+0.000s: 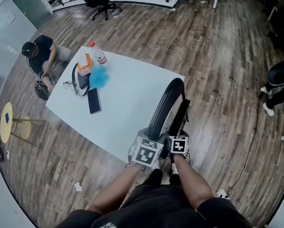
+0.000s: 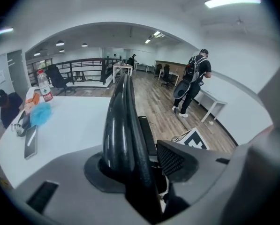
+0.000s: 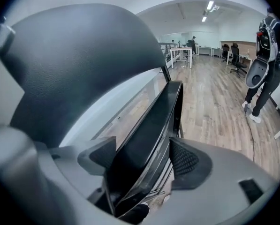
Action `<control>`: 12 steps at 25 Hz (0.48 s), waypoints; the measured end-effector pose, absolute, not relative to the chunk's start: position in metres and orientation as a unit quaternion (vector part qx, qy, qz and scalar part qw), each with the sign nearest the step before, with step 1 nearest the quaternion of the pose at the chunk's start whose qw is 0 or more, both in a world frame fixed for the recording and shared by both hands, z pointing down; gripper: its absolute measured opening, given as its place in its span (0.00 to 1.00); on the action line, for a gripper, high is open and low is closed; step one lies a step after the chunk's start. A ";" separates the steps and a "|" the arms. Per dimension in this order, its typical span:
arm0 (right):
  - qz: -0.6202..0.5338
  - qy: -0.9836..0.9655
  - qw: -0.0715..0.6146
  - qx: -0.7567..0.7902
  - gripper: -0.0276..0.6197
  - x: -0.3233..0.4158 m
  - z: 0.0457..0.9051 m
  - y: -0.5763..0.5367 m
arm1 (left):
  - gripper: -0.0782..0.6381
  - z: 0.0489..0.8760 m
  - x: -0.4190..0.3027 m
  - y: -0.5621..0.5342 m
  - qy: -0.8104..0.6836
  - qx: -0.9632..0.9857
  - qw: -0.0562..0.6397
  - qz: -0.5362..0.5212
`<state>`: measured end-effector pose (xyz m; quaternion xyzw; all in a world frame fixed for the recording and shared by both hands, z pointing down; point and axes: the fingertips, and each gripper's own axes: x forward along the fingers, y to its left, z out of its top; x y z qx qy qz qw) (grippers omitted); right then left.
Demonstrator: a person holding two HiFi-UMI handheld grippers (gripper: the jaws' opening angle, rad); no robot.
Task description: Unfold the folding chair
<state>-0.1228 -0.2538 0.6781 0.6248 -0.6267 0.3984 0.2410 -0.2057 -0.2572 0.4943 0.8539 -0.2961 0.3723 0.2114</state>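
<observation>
Folding chair point(image 1: 169, 103) stands folded just beside the white table point(image 1: 127, 96), with the left gripper point(image 2: 130, 165) clamped on its backrest rim point(image 2: 118, 121) and the right gripper point(image 3: 142, 156) slack astride the seat panel point(image 3: 151, 125); likely fault is the seat slipping free or the chair tipping once spread.

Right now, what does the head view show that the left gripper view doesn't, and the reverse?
Only the head view: the person's forearms and a yellow stool. Only the left gripper view: the left gripper's jaws astride the folded chair's curved black rim, and ceiling lights. Both: that chair, and the white table with bottle, phone and blue puff.
</observation>
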 end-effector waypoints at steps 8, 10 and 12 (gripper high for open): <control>0.409 -0.606 0.205 0.650 0.57 -0.088 0.675 -0.224 | 0.38 0.490 -0.194 -0.243 -0.250 0.868 0.238 0.356; 0.408 -0.608 0.201 0.650 0.57 -0.072 0.675 -0.210 | 0.38 0.492 -0.190 -0.239 -0.250 0.868 0.236 0.359; 0.419 -0.619 0.168 0.643 0.57 -0.056 0.678 -0.196 | 0.38 0.496 -0.188 -0.237 -0.254 0.865 0.233 0.365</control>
